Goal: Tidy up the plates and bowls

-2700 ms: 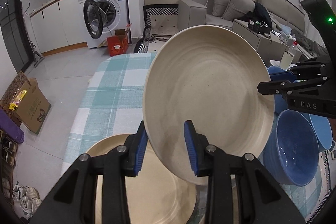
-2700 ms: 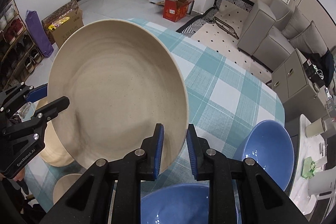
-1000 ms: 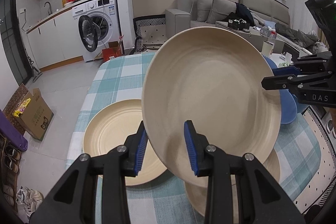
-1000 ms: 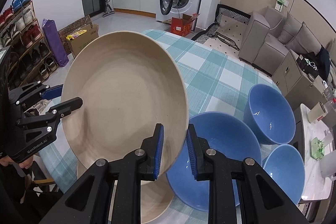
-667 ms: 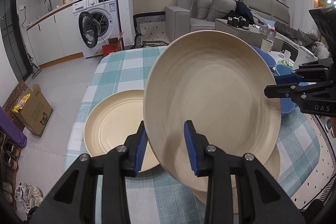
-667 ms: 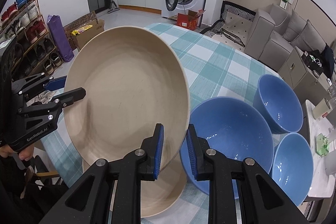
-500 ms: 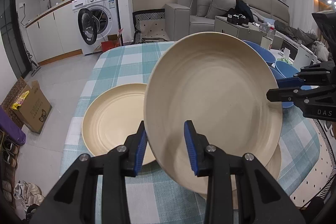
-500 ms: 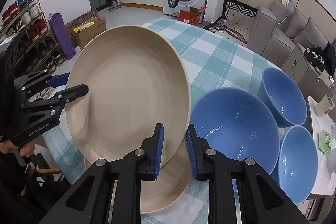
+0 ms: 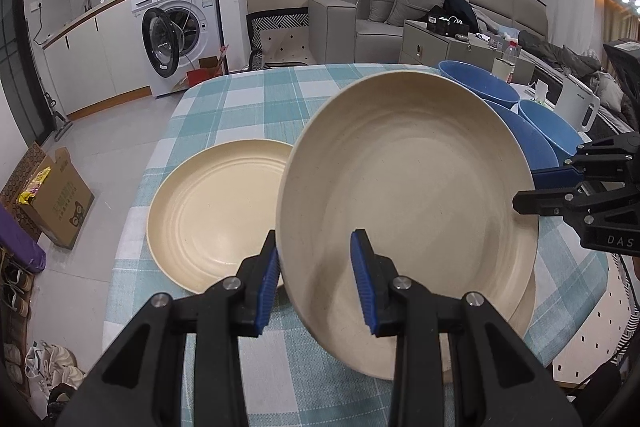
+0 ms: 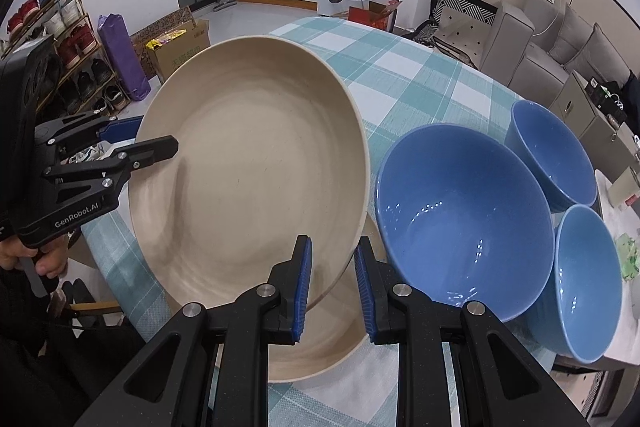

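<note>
Right wrist: both hand-held grippers (image 10: 330,281) clamp tilted beige plate (image 10: 248,187), speckled, faintly ringed.

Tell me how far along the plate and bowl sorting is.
Done: nothing visibly stacked yet. In hand: the left hand-held gripper and right hand-held gripper both clamp one beige plate, tilted above a second plate on the table. Left: a third plate and three blue bowls sit separate.
</note>
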The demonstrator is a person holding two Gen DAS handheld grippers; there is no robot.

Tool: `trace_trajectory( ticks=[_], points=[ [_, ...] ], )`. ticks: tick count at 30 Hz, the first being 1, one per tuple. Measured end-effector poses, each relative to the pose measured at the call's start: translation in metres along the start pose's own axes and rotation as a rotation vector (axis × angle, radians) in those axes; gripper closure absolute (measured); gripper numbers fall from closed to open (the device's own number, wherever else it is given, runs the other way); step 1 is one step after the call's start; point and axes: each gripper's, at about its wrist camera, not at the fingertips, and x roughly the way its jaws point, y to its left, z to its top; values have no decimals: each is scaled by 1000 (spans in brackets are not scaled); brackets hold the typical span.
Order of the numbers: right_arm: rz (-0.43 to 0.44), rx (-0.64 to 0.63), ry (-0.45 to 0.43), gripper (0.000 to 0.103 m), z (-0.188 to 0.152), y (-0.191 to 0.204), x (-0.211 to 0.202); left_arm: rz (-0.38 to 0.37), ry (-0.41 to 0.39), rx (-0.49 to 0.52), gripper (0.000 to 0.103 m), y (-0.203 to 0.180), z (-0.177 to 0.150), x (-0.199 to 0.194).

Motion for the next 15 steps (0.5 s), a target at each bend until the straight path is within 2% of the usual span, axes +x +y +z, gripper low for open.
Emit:
trace_trajectory(
  ticks=[15],
  points=[
    [33, 12, 25, 81, -24, 0, -1, -24, 38, 12, 70, -4, -4, 5]
  ],
)
